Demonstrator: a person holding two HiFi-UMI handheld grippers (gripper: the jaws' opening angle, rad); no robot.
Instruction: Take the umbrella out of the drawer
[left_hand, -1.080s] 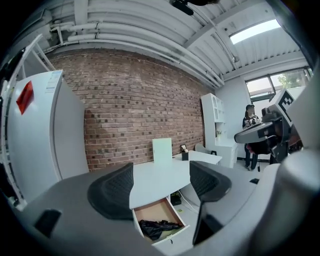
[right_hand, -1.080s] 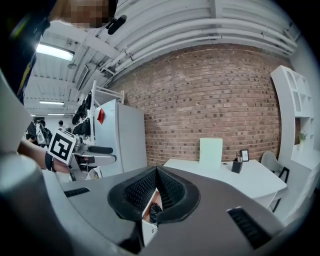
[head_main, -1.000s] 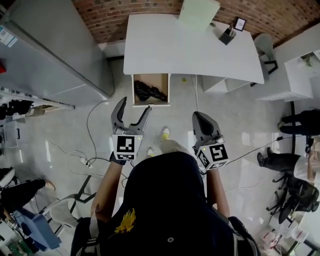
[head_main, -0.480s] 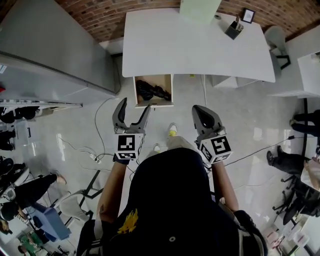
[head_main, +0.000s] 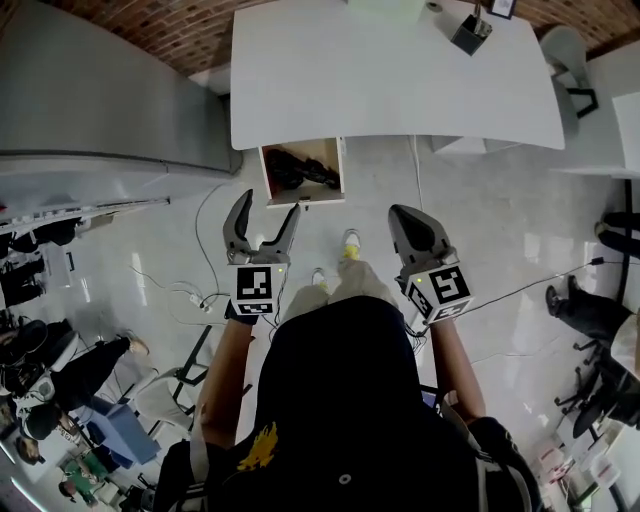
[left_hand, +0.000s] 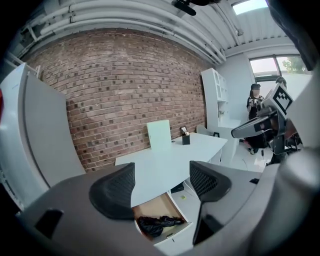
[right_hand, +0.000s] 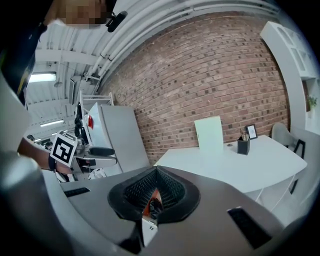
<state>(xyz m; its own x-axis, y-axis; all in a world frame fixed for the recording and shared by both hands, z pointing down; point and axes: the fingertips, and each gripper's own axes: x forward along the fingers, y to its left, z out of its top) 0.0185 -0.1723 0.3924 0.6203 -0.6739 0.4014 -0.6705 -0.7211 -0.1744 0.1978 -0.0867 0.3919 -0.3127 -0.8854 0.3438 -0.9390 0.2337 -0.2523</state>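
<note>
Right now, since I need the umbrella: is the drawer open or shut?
Open. The drawer juts out from under the white desk, with the black umbrella lying inside.

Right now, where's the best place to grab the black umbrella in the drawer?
Probably the umbrella at its middle, coming down from above: the drawer is open on top and its walls block the sides. It lies flat, folded into a long bundle, so jaws can close across it there.

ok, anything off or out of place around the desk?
Nothing looks spilled or damaged. The one thing not squared away is the drawer under the white table: it stands pulled out, and the black umbrella lies loosely bunched inside.
</note>
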